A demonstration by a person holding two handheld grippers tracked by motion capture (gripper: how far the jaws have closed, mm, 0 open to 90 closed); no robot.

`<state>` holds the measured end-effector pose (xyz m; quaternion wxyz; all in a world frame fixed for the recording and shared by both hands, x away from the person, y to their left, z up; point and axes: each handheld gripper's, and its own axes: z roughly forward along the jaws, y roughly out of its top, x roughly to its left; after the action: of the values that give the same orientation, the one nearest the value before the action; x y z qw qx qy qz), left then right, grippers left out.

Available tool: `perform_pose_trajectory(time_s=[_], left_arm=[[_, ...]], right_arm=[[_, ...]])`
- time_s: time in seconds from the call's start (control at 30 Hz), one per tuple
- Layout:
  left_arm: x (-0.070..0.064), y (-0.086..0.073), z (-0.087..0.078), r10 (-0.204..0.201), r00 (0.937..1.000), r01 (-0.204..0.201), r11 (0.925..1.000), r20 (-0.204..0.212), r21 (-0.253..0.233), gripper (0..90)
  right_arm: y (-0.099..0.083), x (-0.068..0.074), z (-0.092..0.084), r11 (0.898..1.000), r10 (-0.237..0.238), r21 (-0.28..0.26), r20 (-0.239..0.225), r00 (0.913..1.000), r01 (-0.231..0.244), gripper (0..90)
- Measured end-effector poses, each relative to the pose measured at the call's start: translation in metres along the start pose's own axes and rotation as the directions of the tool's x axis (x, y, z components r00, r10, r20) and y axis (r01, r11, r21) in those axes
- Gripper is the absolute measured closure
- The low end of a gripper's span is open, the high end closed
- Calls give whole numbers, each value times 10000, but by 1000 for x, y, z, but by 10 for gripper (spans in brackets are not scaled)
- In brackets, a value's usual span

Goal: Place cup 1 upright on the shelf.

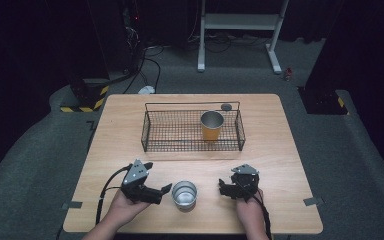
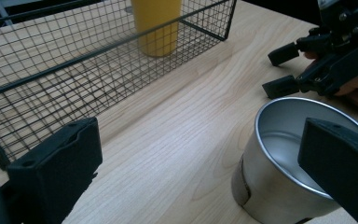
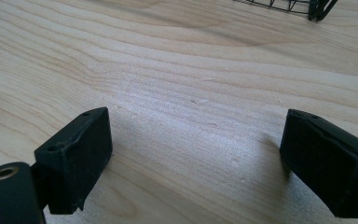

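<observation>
A silver metal cup [image 1: 184,194] stands upright near the table's front edge, between my two grippers. My left gripper [image 1: 164,194] lies just left of it, pointing right, jaws open. In the left gripper view [image 2: 198,177] the cup [image 2: 279,158] sits at the right, partly behind the right jaw, and no pad presses on it. My right gripper [image 1: 222,187] rests to the cup's right, open and pointing left; its own view [image 3: 198,158] has bare wood between the jaws. A yellow cup [image 1: 212,125] stands in the black wire basket [image 1: 192,146].
The basket [image 2: 74,70] sits mid-table beyond the grippers, with the yellow cup [image 2: 158,28] in its right part. A small dark round object [image 1: 226,106] lies behind the basket. My right gripper [image 2: 282,70] is seen beyond the silver cup. A white stand [image 1: 240,22] is on the floor.
</observation>
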<state>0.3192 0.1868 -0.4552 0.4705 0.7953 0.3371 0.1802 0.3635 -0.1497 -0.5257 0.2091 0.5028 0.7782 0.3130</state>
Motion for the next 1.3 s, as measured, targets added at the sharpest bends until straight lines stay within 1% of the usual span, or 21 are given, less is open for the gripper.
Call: perform_pose_trajectory(time_s=[0.1,0.13,0.2,0.27,0.37,0.43,0.53,0.6,0.67,0.8,0.93,1.0,1.1,1.2,1.3], left_arm=[[-4,5,3,87,9999,-87,9999,61,-95,1],[-5,6,4,87,9999,-85,9999,139,-125,1],[-8,8,7,215,9996,-211,9996,168,-199,1],[-10,8,9,153,9993,-144,9996,334,-253,1],[-12,9,11,38,9981,-17,9994,614,-339,1],[-14,10,13,91,9960,-63,9995,886,-323,5],[-19,11,14,115,9914,-53,9989,1304,-471,4],[-23,11,15,234,9896,-170,9988,1418,-465,4],[-27,11,16,246,9863,-169,9987,1634,-487,4],[-33,8,17,394,9818,-302,9982,1857,-525,0],[-37,6,21,415,9775,-324,9984,2067,-473,0],[-40,6,24,548,9765,-464,9979,2086,-449,0],[-43,3,28,491,9742,-416,9984,2202,-386,0],[-46,0,31,622,9733,-573,9980,2209,-285,0],[-46,-3,34,567,9730,-537,9984,2239,-193,0]], right_arm=[[1,0,0,10000,14,18,4,10000,-14,84],[1,0,1,10000,15,21,1,10000,-15,84],[1,0,1,10000,12,17,2,10000,-12,85],[0,0,0,10000,-42,-12,-1,10000,42,85],[-1,0,0,10000,2,2,1,10000,-2,85],[-1,0,-1,10000,-17,-10,19,10000,17,85],[-1,0,-1,10000,-13,-10,20,10000,13,85],[-1,0,-1,10000,-14,-9,20,10000,14,85],[-1,0,-1,10000,-13,-9,20,10000,13,84],[-1,0,-1,10000,-13,-9,20,10000,13,84],[-1,0,-1,10000,-12,-6,19,10000,12,84],[-1,0,-1,10000,-13,-9,18,10000,13,84],[-1,0,-1,10000,-16,-9,11,10000,16,84],[-1,0,-1,10000,-12,-3,3,10000,12,84],[-1,0,-1,10000,-23,-6,15,10000,23,85]])
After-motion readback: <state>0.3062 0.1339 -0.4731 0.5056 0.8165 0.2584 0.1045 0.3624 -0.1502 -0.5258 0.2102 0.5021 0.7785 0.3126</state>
